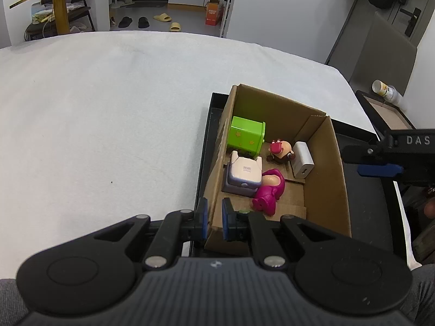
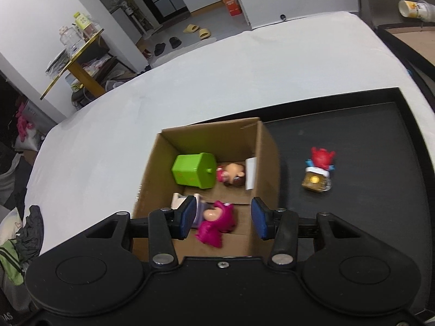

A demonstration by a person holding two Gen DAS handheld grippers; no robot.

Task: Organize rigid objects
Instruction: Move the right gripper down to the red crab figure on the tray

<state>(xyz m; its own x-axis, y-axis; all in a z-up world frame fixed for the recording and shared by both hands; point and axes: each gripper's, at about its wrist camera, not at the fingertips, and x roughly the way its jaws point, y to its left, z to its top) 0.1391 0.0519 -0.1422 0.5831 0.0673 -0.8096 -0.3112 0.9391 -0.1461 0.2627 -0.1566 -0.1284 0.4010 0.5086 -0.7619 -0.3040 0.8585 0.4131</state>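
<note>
An open cardboard box stands on a black tray. Inside lie a green cube toy, a white and lilac box toy, a magenta bear figure, a small brown figure and a white charger. My left gripper is shut on the box's near left wall. My right gripper is open and empty above the box, over the magenta bear. A red and gold figure lies on the tray right of the box.
The tray sits on a white cloth-covered table. A paper cup lies beyond the table's right side by another boxed frame. A yellow side table, slippers and an orange carton stand on the floor behind.
</note>
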